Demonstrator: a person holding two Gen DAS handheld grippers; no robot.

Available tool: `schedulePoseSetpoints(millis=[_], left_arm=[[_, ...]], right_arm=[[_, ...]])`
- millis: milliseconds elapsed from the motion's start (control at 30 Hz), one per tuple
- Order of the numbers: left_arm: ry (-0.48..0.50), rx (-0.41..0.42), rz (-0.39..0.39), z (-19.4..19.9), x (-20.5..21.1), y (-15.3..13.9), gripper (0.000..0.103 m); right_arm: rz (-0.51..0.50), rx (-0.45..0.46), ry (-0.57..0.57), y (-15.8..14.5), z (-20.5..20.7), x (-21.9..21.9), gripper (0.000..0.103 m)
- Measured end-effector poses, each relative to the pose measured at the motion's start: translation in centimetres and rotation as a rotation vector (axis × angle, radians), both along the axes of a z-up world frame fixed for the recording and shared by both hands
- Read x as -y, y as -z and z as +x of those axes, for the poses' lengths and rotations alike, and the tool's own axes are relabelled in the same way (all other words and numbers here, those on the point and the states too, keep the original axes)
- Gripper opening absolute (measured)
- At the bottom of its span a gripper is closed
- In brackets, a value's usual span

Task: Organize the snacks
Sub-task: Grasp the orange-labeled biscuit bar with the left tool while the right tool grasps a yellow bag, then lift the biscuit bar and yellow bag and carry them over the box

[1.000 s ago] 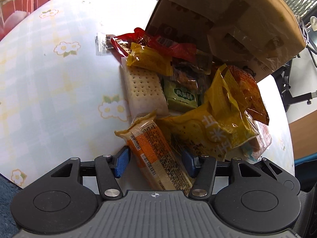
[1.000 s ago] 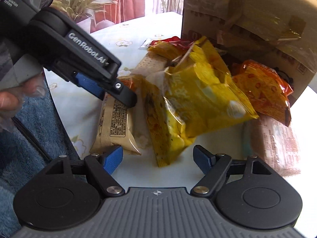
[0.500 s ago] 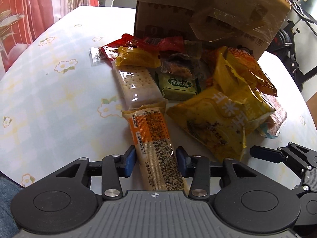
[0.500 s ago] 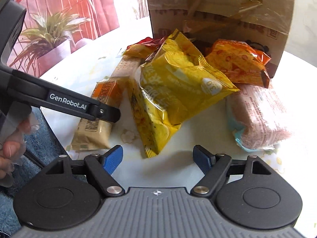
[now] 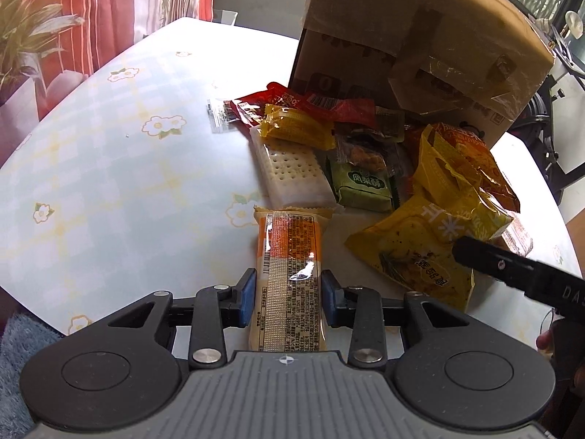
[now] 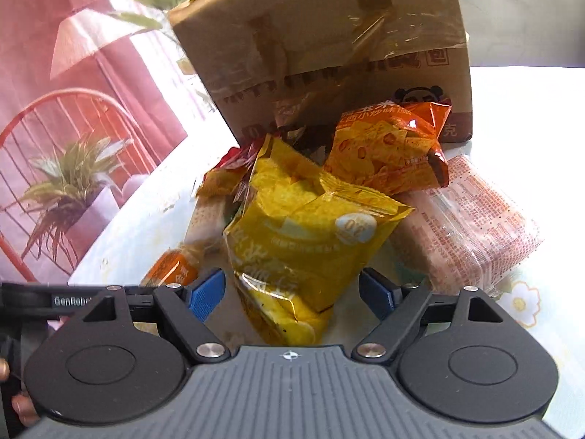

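A heap of snacks lies on the flowered table [image 5: 109, 164] in front of a tipped cardboard box [image 5: 420, 36]. My left gripper [image 5: 288, 294] is closing; its blue pads touch both long sides of an orange biscuit packet [image 5: 289, 252] that points away from me. My right gripper [image 6: 292, 294] straddles the near end of a big yellow chip bag [image 6: 303, 241]. Its jaws are opening and the pads stand apart from the bag. The left wrist view shows a black finger of the right gripper [image 5: 512, 270] beside that yellow bag [image 5: 420, 245].
A white cracker pack [image 5: 292, 172], a green packet [image 5: 362, 183] and red wrappers [image 5: 310, 104] lie behind the orange packet. An orange chip bag [image 6: 387, 150] and a pink wrapped pack [image 6: 471, 226] sit right of the yellow bag. A potted plant [image 6: 69, 183] stands beyond the table's left edge.
The left jaws have narrowed from wide apart onto the orange packet's sides. The right gripper has rolled and slid over, and now the yellow bag's end lies between its fingers.
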State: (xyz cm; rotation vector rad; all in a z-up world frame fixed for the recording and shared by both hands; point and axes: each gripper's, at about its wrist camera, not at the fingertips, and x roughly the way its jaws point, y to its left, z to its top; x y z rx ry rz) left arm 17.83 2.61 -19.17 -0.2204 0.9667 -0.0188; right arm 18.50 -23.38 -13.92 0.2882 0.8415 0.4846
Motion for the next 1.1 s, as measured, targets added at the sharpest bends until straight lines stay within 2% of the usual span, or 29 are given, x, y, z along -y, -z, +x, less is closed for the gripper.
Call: schedulePoseSetpoints(millis=[133,300,500,600,833,967,1100], left_arm=[[0.005,0.012,-0.010,-0.7,-0.5,-0.4,0.038],[0.019,0.021,-0.022,-1.0,-0.6,-0.6,0.038],[0.026,-0.037,-0.008,-0.4,-0.3,1.0,0.039],[0.045,-0.039,0.027,-0.3,0.3,1.2,0.040],[0.072,-0.034,0.094,-0.1,1.2,1.5,0.040],[0.067,-0.018,0.019,-0.5,0.5,1.0,0.038],[0.072,0.078,-0.002,-1.1,0.6,-0.8,0.038]], right_arm=[[0.051,-0.005,0.047,-0.2,1.4,0.5,0.085],[0.037,0.029,0.049,0.0,2.2,-0.5,0.087],[0.066,0.029,0.074,0.6,2.9,-1.2,0.088],[0.064,0.045,0.061,0.4,2.6,-1.4,0.079],[0.003,0.149,0.050,-0.9,0.1,-1.2,0.072],[-0.055,0.229,0.041,-1.9,-1.6,-0.8,0.072],[-0.068,0.297,0.063,-2.9,-2.6,0.2,0.072]])
